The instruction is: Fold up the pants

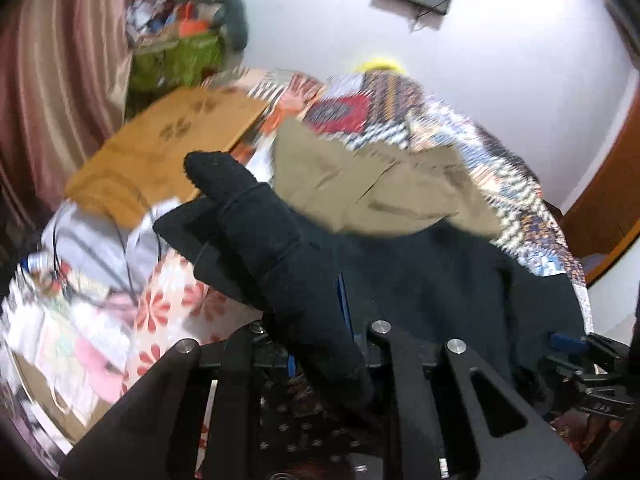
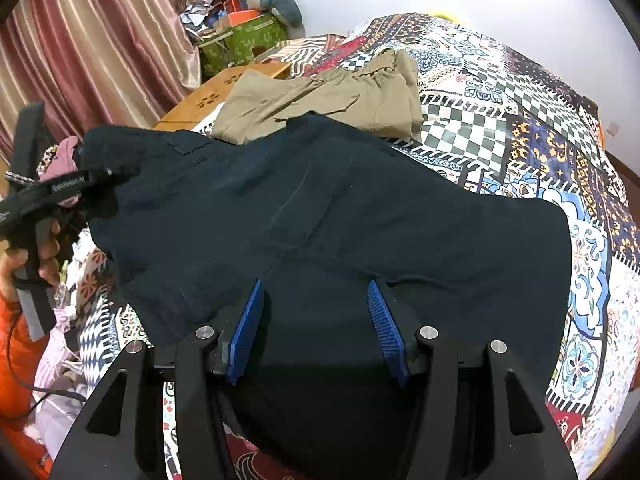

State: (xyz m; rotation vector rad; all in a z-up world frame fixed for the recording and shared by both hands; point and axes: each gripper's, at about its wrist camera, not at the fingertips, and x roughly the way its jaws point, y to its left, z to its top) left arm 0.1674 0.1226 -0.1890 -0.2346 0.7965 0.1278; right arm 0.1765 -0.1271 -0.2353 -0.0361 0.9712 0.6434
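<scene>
Two grippers work one pair of dark navy pants [image 2: 320, 216] spread across a bed under a patchwork bedspread [image 2: 520, 120]. At left, we have the left gripper [image 2: 96, 188] with its fingers pinching the far-left corner of the pants, raised off the bed; that camera's view is blurred, with dark cloth bunched up over the fingers. At right, the right gripper [image 2: 316, 328] hovers low over the near edge, its blue fingers [image 2: 248, 328] spread, dark cloth lying between them; we cannot tell whether they press it. To fold well, we judge, we should carry the lifted corner across in one even sweep, keep the near edge anchored, and lay seam on seam before letting go. Behind the navy pair lie khaki pants [image 2: 332, 96], touching its far edge. Farther left stand a wooden bench [image 2: 204, 100], a green box [image 2: 244, 40] heaped with clutter, and striped curtains [image 2: 100, 40] against a white wall.
</scene>
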